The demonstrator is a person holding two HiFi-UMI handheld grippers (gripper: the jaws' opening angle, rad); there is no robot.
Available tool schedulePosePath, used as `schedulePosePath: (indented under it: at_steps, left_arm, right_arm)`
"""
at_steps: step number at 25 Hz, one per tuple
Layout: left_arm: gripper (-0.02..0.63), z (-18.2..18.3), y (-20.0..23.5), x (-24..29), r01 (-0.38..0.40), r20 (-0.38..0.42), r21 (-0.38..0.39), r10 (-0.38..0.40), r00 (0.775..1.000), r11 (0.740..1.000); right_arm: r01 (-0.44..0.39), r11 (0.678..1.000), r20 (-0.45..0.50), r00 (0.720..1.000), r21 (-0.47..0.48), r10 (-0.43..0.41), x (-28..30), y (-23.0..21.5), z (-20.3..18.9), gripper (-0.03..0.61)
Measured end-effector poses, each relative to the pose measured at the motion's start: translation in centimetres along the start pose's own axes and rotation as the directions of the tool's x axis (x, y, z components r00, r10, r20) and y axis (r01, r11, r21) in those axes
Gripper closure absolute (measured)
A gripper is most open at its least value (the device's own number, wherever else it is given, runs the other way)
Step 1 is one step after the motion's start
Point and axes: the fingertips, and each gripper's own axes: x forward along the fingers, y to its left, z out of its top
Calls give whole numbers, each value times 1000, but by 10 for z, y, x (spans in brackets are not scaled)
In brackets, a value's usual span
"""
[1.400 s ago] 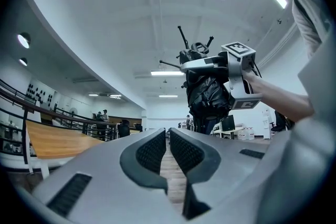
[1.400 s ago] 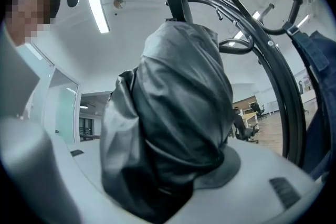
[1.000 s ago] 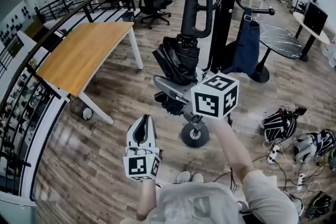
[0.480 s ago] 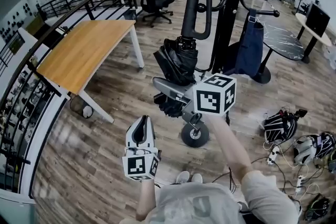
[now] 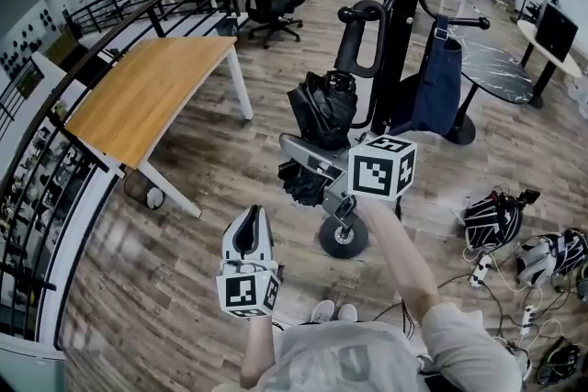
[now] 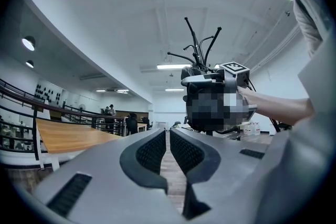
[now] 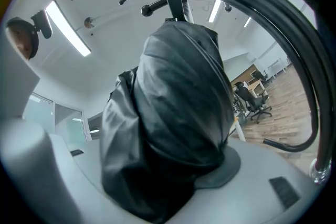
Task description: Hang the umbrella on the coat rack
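Black umbrella (image 5: 322, 110): clamped in my right gripper (image 5: 308, 159), loop (image 5: 365, 41) meeting coat rack (image 5: 401, 32) at twelve o'clock.
Left gripper (image 5: 248, 229): closed, empty.
Next: I'd seat the loop, then release.

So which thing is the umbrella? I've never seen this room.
Find the tall black coat rack in mid-room. Just left of its pole is the umbrella: a crumpled black bundle with a thick loop handle, gripped by the right tongs. The blue cloth hanging beside it has no handle.

Crumpled black cloth on the umbrella (image 5: 323, 110) is gleaming softly, its loop handle (image 5: 349, 50) is looking matt, and the coat rack (image 5: 401, 18) is showing smooth dark metal.
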Motion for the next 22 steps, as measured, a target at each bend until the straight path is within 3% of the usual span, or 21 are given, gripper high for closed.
schedulePosePath:
  at_steps: [11, 17, 22]
  left_arm:
    - [566, -7, -7, 0, 26, -16, -5, -26, 1000, 1000]
    - [566, -7, -9, 3, 36, -21, 0, -36, 999, 999]
    - [566, -9, -9, 7, 45, -27, 3, -45, 999, 999]
  right_arm:
    - [122, 983, 3, 992, -135, -123, -5, -23, -7, 292]
    - [284, 937, 35, 958, -201, -283, -14, -48, -4, 274]
    - [356, 902, 94, 935, -243, -343, -25, -60, 1, 253]
